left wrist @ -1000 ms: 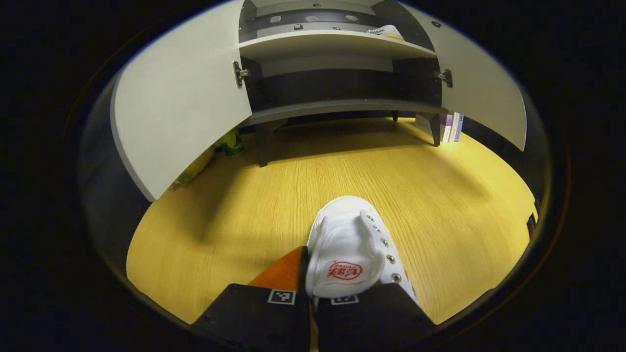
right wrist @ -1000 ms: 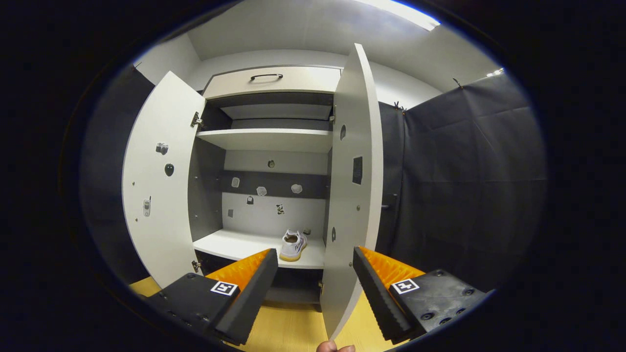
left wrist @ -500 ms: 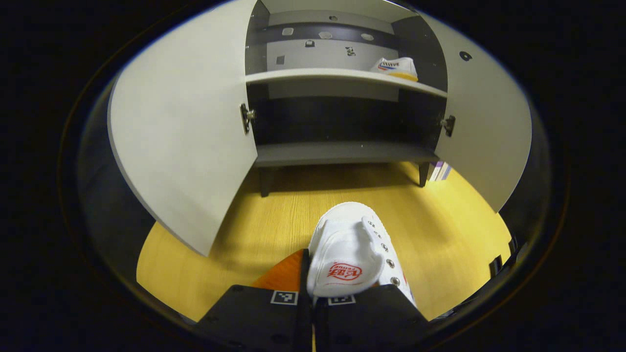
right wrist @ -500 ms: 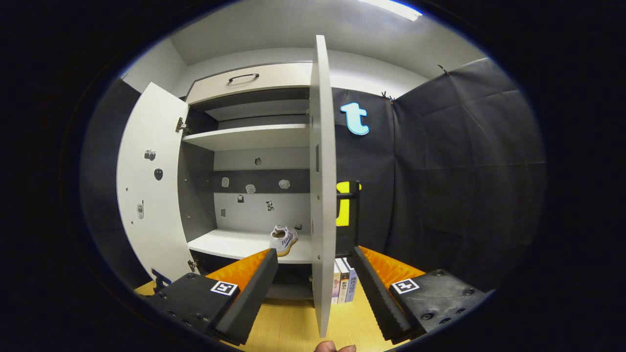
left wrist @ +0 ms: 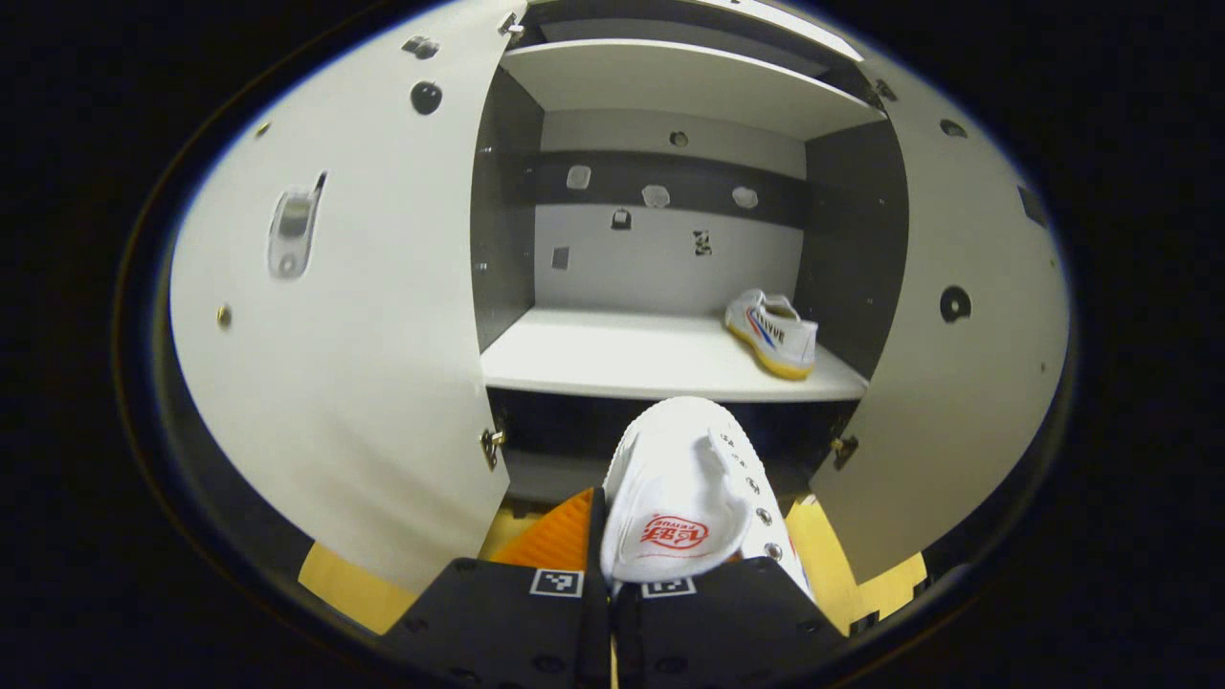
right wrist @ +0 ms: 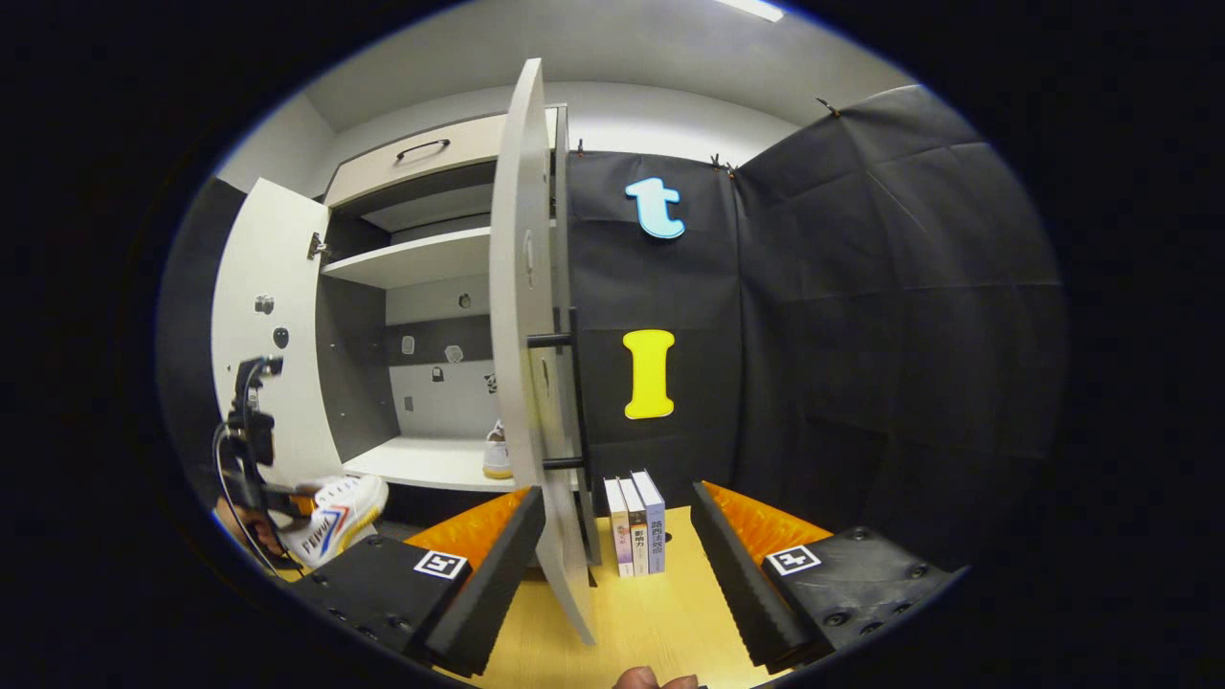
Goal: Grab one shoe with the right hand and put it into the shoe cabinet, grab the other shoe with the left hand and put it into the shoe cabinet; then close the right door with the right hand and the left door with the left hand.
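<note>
Under me is a yellow wood-grain floor (right wrist: 660, 612), and dark cloth walls (right wrist: 861, 335) close in the booth behind the tall white shoe cabinet (left wrist: 670, 86) with dark grey inner sides. Three upright books (right wrist: 635, 524) stand on the floor just beside the cabinet's right side. Both white cabinet doors, left (left wrist: 354, 316) and right (left wrist: 957, 364), stand open.

My left gripper (left wrist: 612, 598) is clamped on the tongue of a white canvas shoe with a red logo (left wrist: 684, 483), held in the air in front of the white middle shelf (left wrist: 632, 356). The other white shoe with a yellow sole (left wrist: 771, 333) sits on that shelf, towards its right end. My right gripper (right wrist: 617, 555) is spread wide with nothing between its fingers, the right door's edge just ahead of it.

Half a second ago my left gripper view looked down at floor and the lower shelf; it has since risen, facing the middle shelf. My right gripper has swung right, past the door.
</note>
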`<control>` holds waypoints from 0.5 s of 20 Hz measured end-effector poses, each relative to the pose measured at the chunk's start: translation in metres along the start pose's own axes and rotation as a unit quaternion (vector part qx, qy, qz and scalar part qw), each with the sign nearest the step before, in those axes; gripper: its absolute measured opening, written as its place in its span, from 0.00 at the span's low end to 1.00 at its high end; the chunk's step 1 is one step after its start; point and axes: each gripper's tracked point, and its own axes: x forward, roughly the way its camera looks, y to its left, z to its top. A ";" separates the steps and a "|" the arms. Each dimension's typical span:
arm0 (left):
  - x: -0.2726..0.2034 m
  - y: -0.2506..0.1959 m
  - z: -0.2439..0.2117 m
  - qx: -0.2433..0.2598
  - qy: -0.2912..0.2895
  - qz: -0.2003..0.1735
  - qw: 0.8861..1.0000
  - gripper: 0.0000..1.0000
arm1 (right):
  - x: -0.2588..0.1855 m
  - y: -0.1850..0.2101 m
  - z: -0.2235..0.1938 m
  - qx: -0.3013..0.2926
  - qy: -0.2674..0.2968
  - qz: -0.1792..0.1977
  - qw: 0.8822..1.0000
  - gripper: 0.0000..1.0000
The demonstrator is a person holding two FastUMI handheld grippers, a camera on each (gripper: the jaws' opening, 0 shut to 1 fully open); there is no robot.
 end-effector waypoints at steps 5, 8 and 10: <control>0.053 -0.005 0.081 0.006 -0.017 0.024 1.000 0.08 | 0.003 -0.027 -0.010 0.010 0.013 -0.010 1.000 0.97; 0.094 -0.009 0.117 0.013 -0.020 0.030 0.999 0.08 | 0.006 -0.045 -0.019 0.016 0.021 -0.016 1.000 0.97; 0.128 -0.006 0.128 0.014 -0.010 0.042 0.999 0.08 | 0.008 -0.053 -0.023 0.021 0.028 -0.020 0.999 0.98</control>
